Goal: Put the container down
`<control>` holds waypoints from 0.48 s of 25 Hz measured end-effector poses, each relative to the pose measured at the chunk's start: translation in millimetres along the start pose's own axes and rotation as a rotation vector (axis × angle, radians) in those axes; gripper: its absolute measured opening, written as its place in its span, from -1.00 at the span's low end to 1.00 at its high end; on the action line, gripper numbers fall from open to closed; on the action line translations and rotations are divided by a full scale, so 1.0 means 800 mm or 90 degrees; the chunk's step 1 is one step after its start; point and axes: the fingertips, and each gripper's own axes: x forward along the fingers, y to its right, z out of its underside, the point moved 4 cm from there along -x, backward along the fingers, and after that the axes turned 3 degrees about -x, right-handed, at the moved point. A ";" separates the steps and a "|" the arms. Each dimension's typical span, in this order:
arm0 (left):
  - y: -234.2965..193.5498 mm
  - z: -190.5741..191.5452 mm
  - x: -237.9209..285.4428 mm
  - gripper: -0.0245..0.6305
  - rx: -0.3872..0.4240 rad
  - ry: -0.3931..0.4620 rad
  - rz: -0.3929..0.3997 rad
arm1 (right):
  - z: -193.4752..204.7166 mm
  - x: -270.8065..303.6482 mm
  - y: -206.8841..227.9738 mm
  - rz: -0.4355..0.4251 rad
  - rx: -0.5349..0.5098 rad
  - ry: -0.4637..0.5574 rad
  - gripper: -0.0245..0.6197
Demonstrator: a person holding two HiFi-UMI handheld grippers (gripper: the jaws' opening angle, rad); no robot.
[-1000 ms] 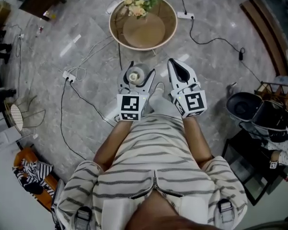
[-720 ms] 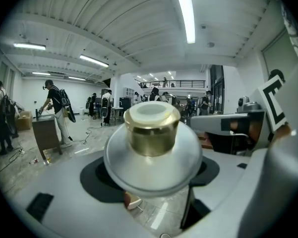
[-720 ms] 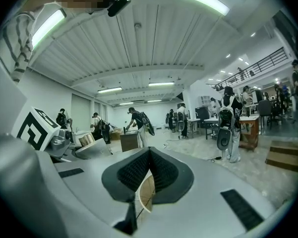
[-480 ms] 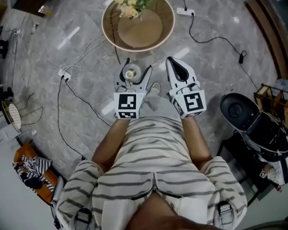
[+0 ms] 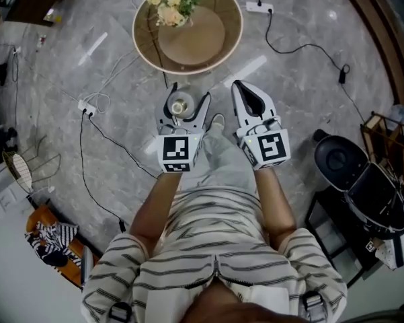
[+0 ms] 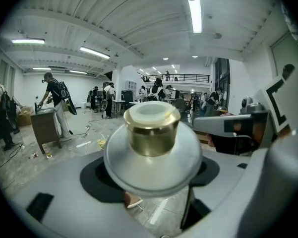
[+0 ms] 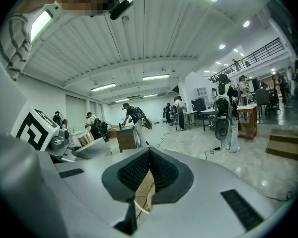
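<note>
A round pale container [image 5: 180, 105] with a gold lid [image 6: 151, 128] sits upright between the jaws of my left gripper [image 5: 182, 101], which is shut on its wide body [image 6: 151, 157]. I hold it in the air above the grey marble floor, just short of the round wooden table [image 5: 236, 27]. My right gripper [image 5: 246, 91] hangs beside it on the right, level with it. Its dark ribbed pads [image 7: 161, 170] meet at the tips with nothing between them.
A bunch of flowers [image 5: 168, 2] stands at the table's far left. White power strips [image 5: 87, 106] and black cables [image 5: 302, 46] trail over the floor around it. A black trolley with a round bin [image 5: 339, 157] stands to the right. People work at desks further off.
The table and flowers have drifted up and left in the head view. Both grippers keep their places in front of me, the left still holding the container.
</note>
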 end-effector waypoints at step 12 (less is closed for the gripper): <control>-0.048 0.060 0.099 0.08 -0.007 -0.024 0.010 | 0.090 0.072 0.033 0.026 0.027 -0.030 -0.90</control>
